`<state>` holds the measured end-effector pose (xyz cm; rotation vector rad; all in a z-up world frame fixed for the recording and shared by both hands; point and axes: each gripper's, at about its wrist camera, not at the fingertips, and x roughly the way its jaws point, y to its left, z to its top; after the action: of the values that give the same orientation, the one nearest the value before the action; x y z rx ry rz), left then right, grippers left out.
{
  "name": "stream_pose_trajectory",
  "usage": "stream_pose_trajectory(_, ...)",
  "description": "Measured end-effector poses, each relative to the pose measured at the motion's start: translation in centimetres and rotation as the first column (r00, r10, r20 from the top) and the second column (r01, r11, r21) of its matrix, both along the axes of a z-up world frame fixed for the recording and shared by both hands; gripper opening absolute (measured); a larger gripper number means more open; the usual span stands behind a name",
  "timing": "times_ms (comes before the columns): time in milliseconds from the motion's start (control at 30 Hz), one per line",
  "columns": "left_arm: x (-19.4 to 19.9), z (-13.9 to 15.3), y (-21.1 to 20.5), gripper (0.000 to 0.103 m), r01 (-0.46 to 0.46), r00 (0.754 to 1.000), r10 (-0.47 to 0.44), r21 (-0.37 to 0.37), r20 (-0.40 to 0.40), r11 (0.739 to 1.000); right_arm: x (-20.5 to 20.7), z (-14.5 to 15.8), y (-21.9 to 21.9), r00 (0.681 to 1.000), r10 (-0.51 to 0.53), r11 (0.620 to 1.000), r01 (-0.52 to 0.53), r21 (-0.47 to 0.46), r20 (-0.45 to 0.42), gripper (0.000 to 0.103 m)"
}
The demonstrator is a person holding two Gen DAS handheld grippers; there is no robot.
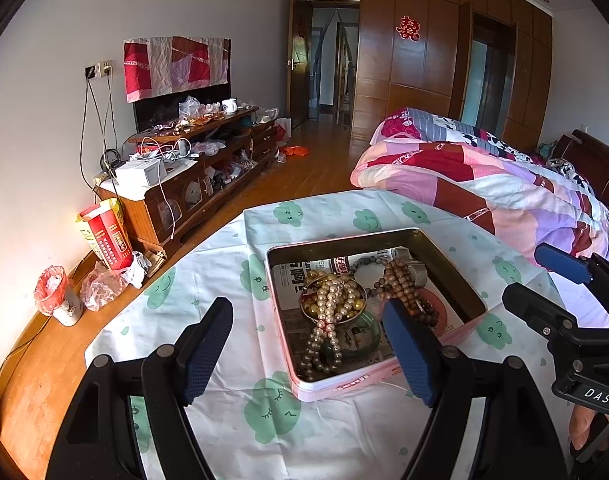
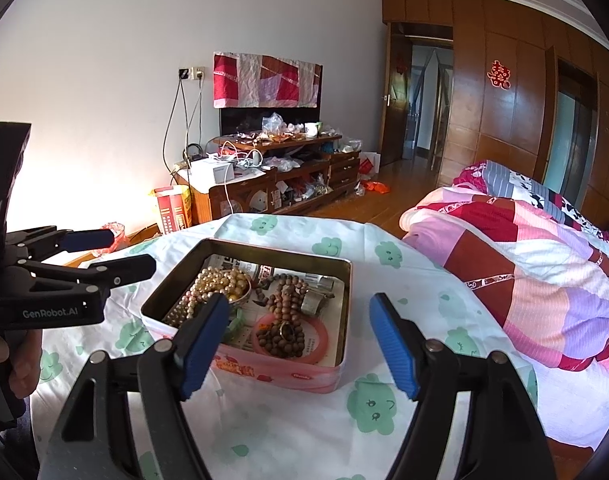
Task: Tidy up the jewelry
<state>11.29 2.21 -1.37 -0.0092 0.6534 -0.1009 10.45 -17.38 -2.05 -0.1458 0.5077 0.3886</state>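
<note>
- A pink square tin (image 2: 280, 374) sits open at the centre of a surface draped in a white cloth (image 2: 404, 412) with green cloud faces.
- Inside, a pearl strand (image 1: 330, 300) runs lengthwise from 12 to 6 o'clock in the left wrist view.
- Brown wooden beads (image 2: 282, 332) lie right of it.
- Left gripper (image 1: 308, 354): jaws wide apart, empty, above the tin.
- Right gripper (image 2: 300, 346): jaws wide apart, empty.

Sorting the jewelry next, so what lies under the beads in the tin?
Printed paper lines the tin, under the pearl beads and brown beads. Their coils hide the paper beneath them.
</note>
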Motion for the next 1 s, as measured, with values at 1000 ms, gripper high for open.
stream_pose_trajectory(1000, 0.12, -0.42, -0.46, 0.078, -0.007, 1.0, 0.007, 0.043, -0.011, 0.999, -0.12, 0.05, -1.0, 1.0, -0.02, 1.0, 0.02, 0.015, 0.007, 0.075)
